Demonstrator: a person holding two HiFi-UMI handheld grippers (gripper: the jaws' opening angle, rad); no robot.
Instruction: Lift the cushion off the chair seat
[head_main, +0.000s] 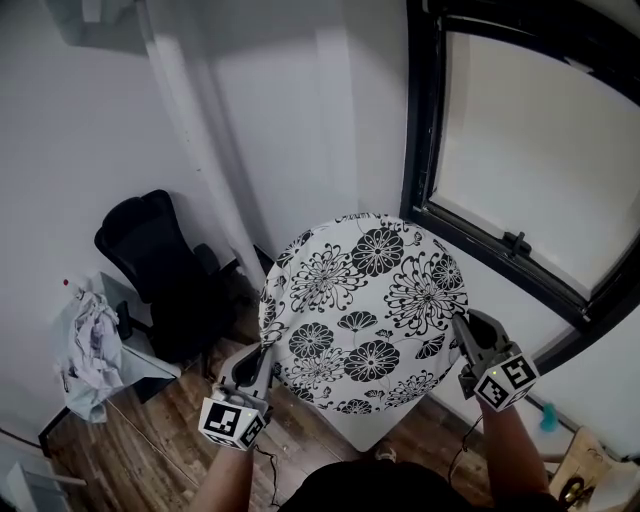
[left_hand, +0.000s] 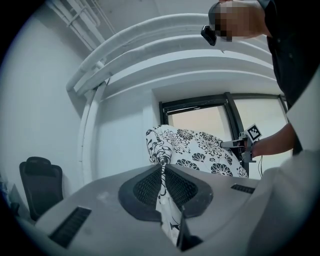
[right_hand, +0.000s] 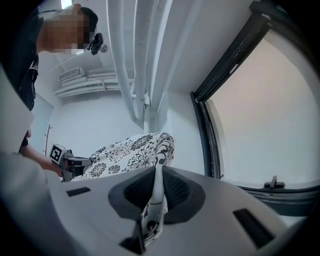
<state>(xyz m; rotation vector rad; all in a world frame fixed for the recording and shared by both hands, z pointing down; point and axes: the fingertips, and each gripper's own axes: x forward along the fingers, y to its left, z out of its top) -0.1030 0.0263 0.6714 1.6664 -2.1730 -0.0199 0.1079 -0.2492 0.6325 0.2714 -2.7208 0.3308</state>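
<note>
A round white cushion (head_main: 365, 310) with black flower prints hangs in the air between my two grippers. My left gripper (head_main: 268, 352) is shut on its lower left edge, and the fabric (left_hand: 161, 165) is pinched between the pads. On the cushion's right edge my right gripper (head_main: 460, 322) is shut too, with a fold of the fabric (right_hand: 156, 180) caught in the jaws. Each gripper view shows the cushion (left_hand: 195, 147) (right_hand: 130, 152) stretching across to the other gripper (left_hand: 241, 145) (right_hand: 80, 162). Below the cushion a white surface (head_main: 378, 432) shows, perhaps the chair seat.
A black office chair (head_main: 160, 270) stands at the left by the white wall. Beside it a pile of clothes (head_main: 90, 350) lies on a grey stand. A dark-framed window (head_main: 530, 150) fills the right. The floor (head_main: 150, 450) is brown wood.
</note>
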